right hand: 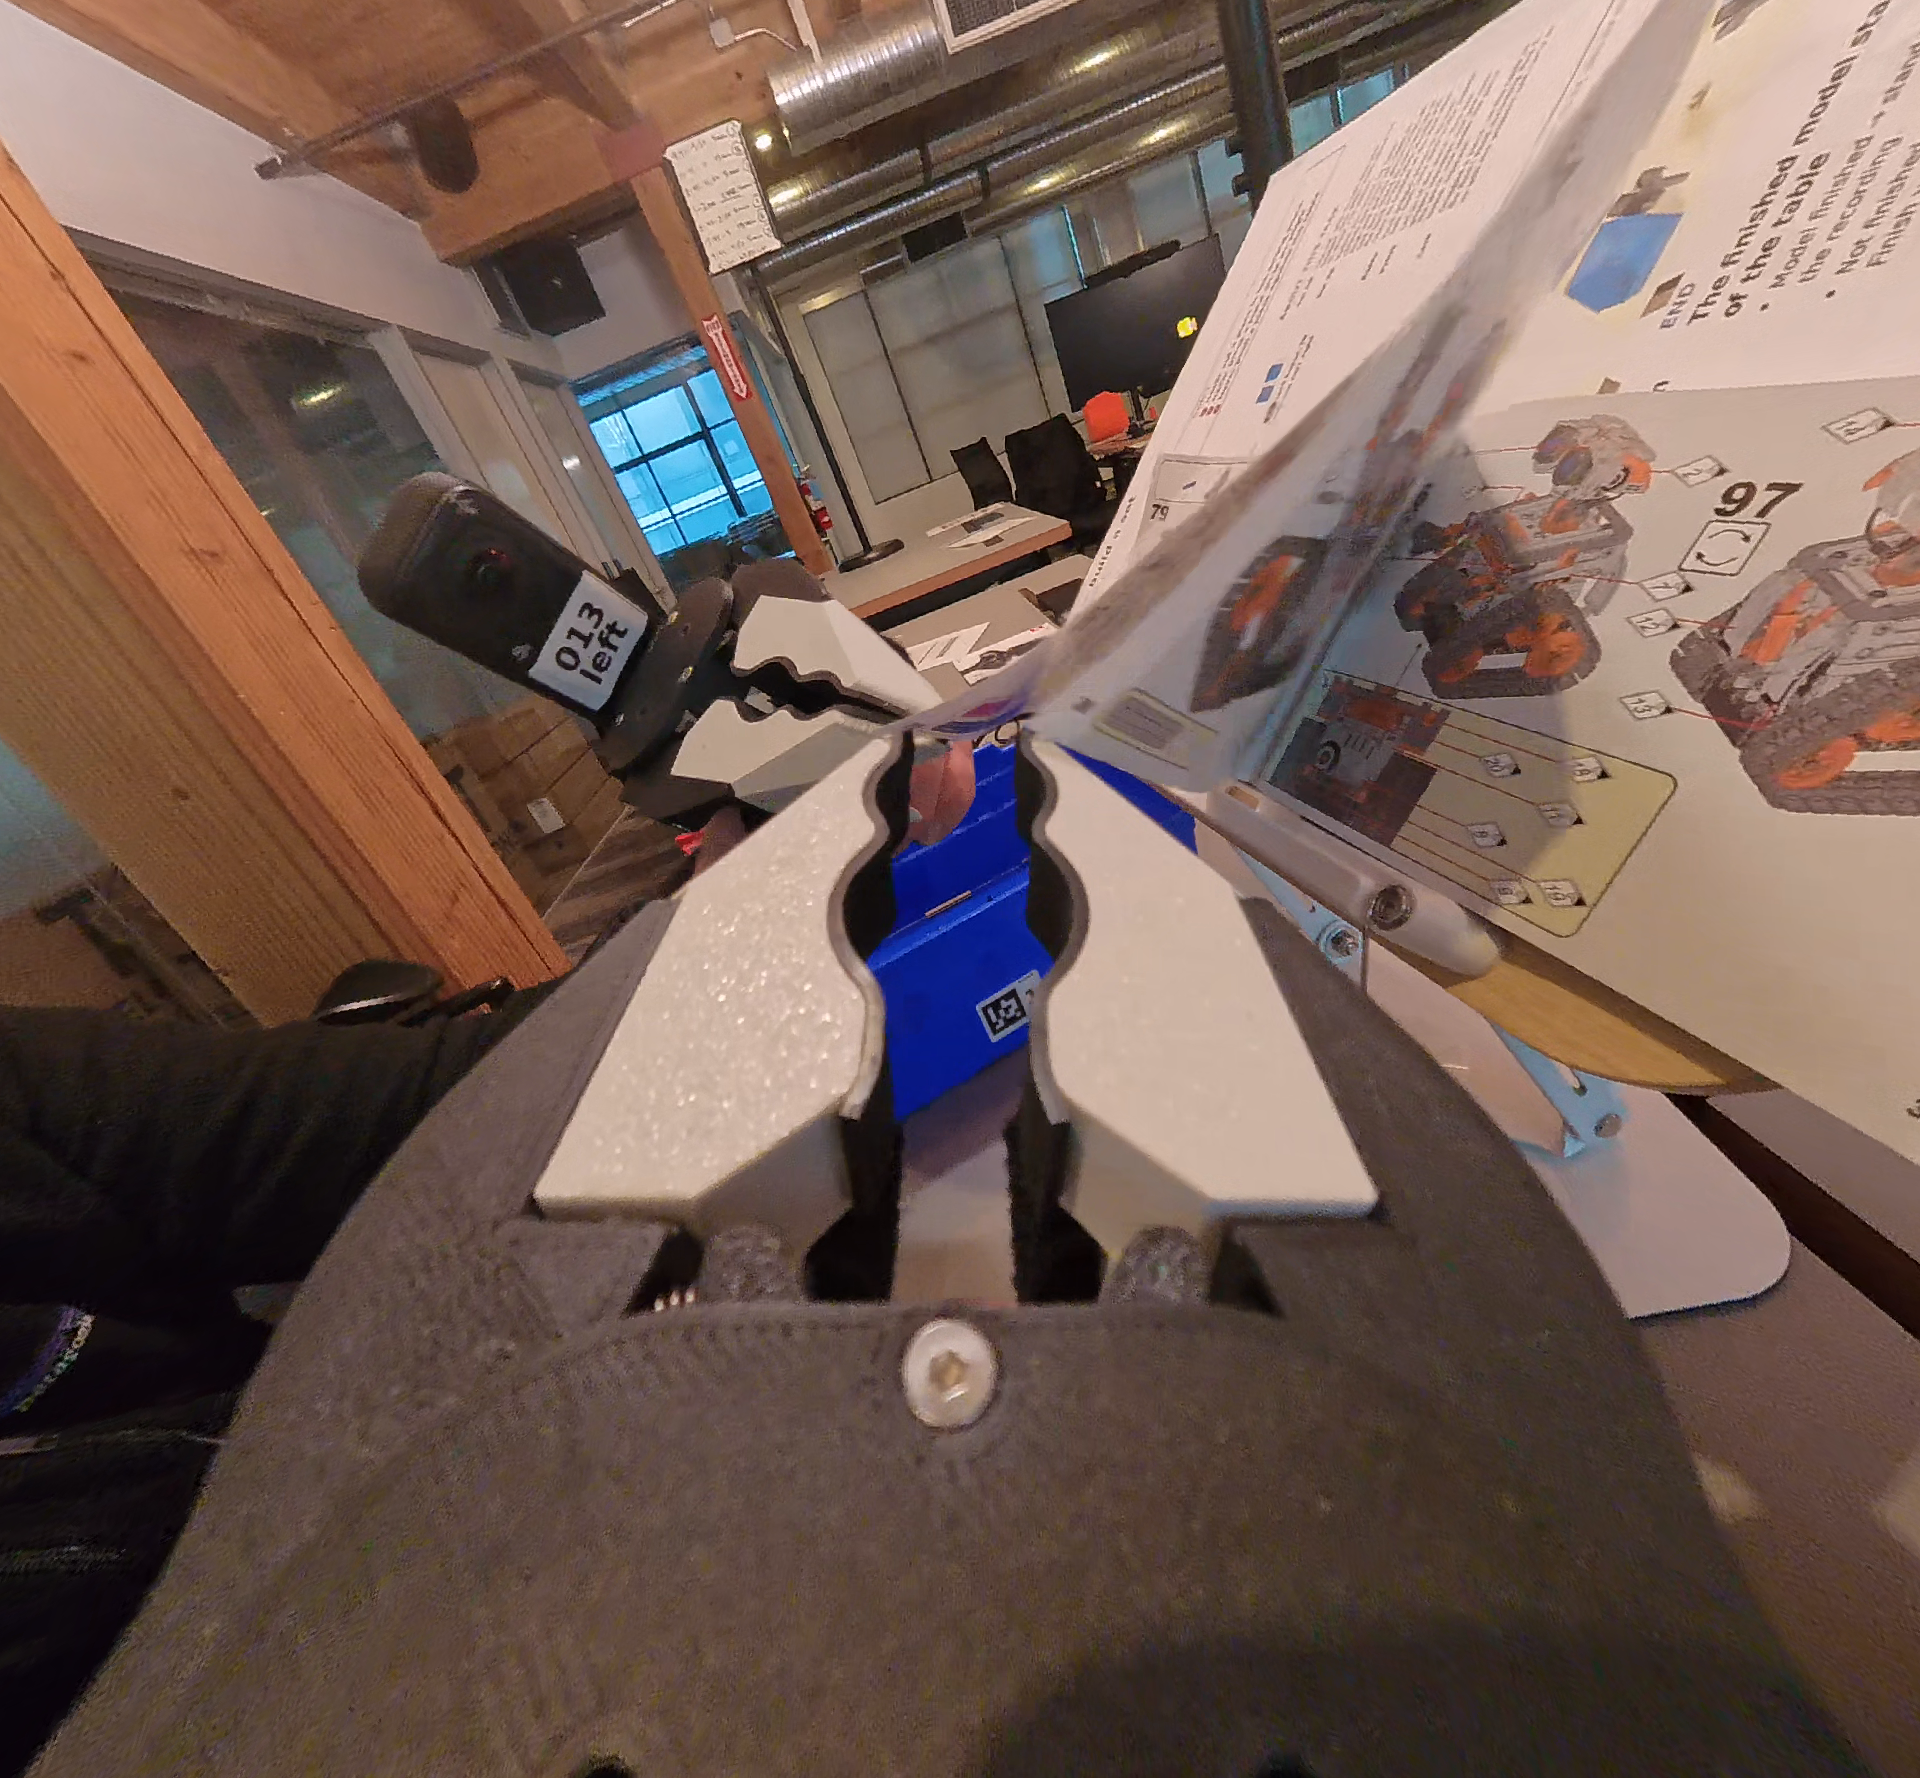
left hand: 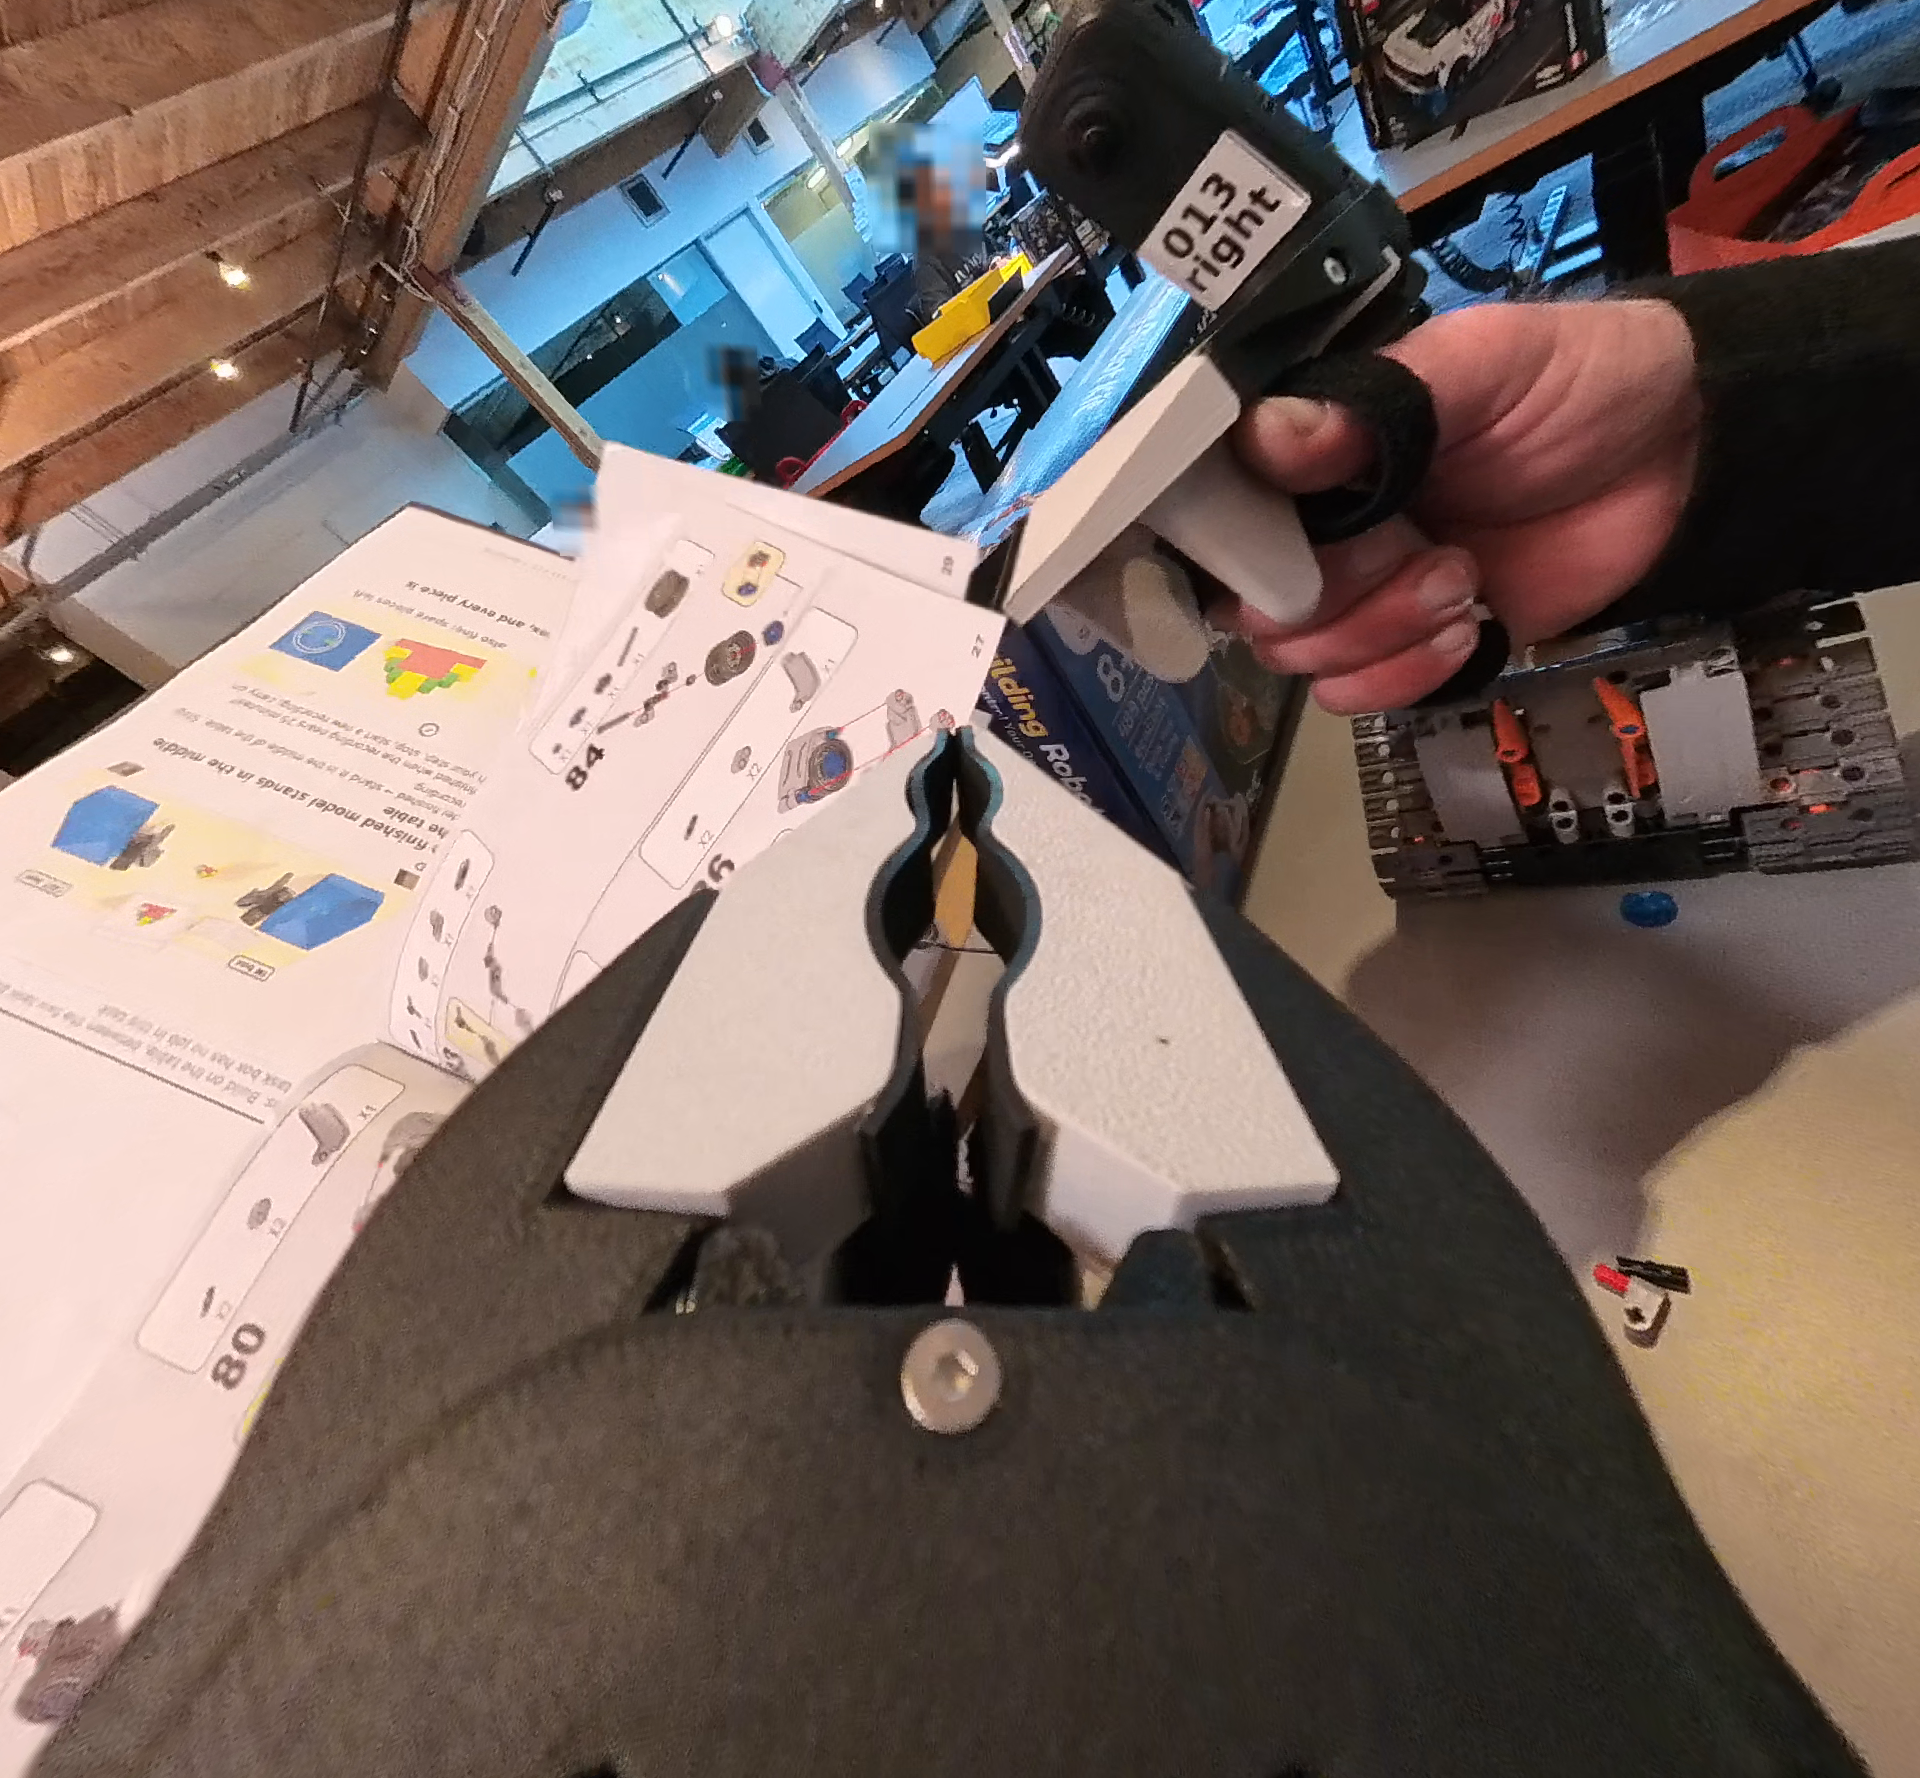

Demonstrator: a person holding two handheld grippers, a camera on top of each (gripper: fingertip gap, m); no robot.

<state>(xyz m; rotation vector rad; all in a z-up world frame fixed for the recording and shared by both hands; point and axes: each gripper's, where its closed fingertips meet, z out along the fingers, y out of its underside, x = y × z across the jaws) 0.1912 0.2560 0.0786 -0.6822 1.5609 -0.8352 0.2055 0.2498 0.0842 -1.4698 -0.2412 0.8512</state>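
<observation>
An instruction booklet (left hand: 727,689) stands open on a white and wood stand (right hand: 1662,1240). My left gripper (left hand: 954,741) is shut on the free edge of a lifted booklet page. It also shows in the right wrist view (right hand: 894,705), pinching the page edge. My right gripper (right hand: 966,746) is open, its tips just below the same page edge (right hand: 1143,648), touching nothing that I can see. It also shows in the left wrist view (left hand: 1003,590), held by a hand (left hand: 1507,502) beside the page's upper corner.
A printed sheet (left hand: 260,793) lies behind the booklet. A blue bin (right hand: 956,949) sits beyond my right fingers. A grey and black tracked model with orange parts (left hand: 1621,772), a blue box (left hand: 1122,752), a blue round piece (left hand: 1649,907) and small loose parts (left hand: 1642,1292) are on the table. My two grippers' fingertips are within a few centimetres of each other. The blue round piece (left hand: 1649,907) is about 30 centimetres from both grippers' fingertips.
</observation>
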